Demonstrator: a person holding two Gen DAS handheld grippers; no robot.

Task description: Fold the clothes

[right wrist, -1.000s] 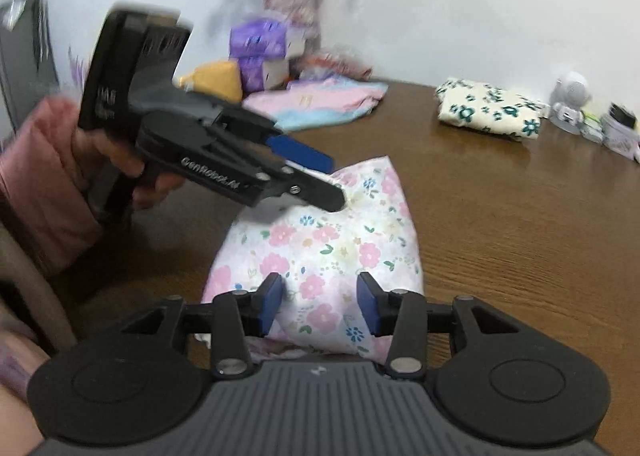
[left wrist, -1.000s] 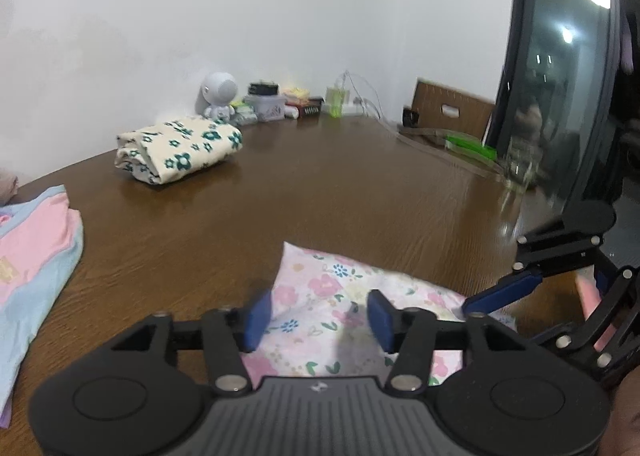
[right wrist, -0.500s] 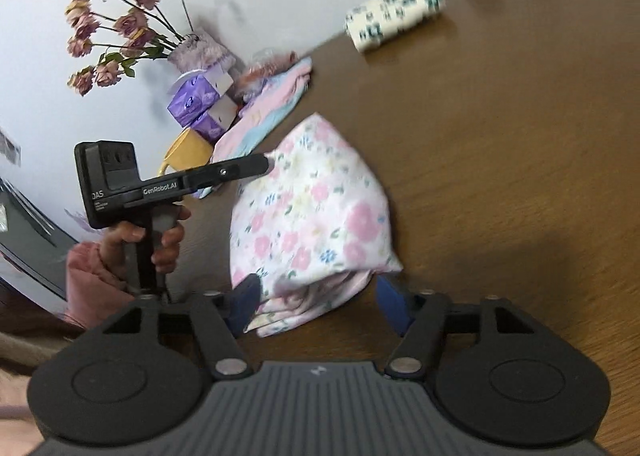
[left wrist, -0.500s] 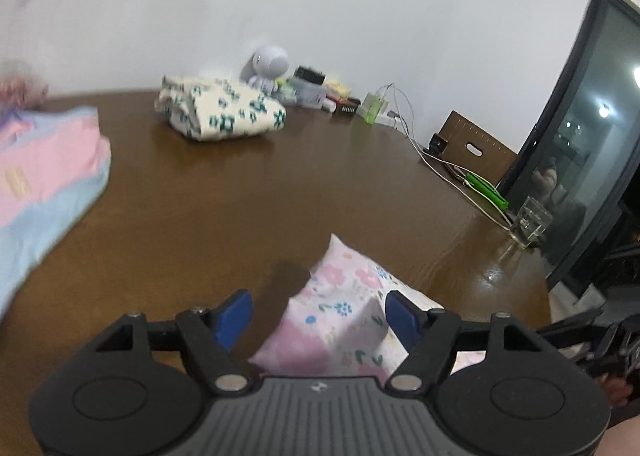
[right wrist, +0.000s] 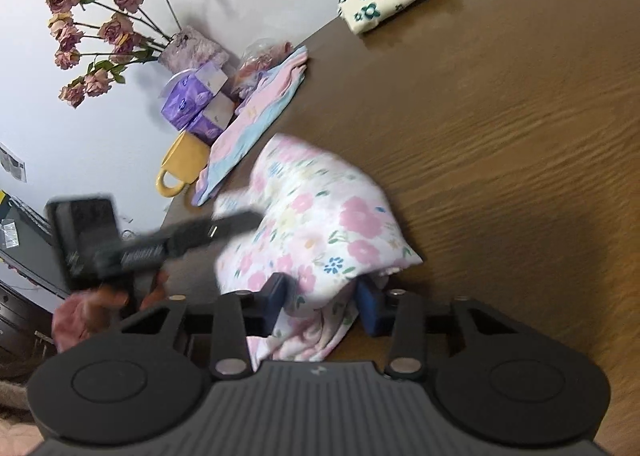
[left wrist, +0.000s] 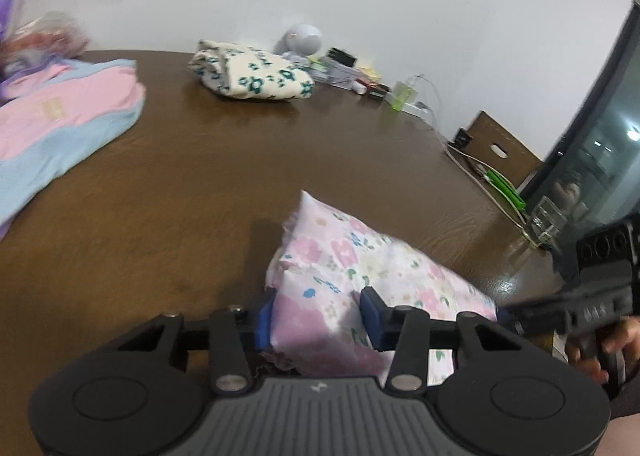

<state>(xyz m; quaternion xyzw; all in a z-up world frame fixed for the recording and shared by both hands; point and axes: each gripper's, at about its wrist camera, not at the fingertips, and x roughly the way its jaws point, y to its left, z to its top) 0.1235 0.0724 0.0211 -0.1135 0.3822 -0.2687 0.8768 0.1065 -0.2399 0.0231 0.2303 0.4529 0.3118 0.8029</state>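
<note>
1. My left gripper (left wrist: 316, 314) has just been closing; its blue pads (left wrist: 265, 316) now press a fold of the pink floral garment (left wrist: 360, 268) between them, partly open around the bunched cloth; the cloth's underside is hidden behind my tool's body.
2. My right gripper (right wrist: 324, 304) has also just been closing; the garment's other end (right wrist: 320, 224) is between its pads; the left pad touches cloth, but a fold covers the right pad, so I cannot tell if that one presses.
3. The garment lies folded and puffed on the brown table (left wrist: 200, 184), at the near edge; its lower layers hang loose and are cut off by my right tool.
4. From the garment, a folded cream cloth with teal flowers (left wrist: 256, 72) sits well apart toward the wall; a pink and blue garment (left wrist: 60, 124) lies off to the left, partly out of frame.
5. In the right wrist view my left tool is smeared by motion; the hand (right wrist: 92, 306) gripping it is half hidden.
6. Beyond the pink and blue garment stand a yellow mug (right wrist: 180, 168), purple tissue packs (right wrist: 192, 104) and flowers (right wrist: 92, 32); small items by the wall are too blurred to name.
</note>
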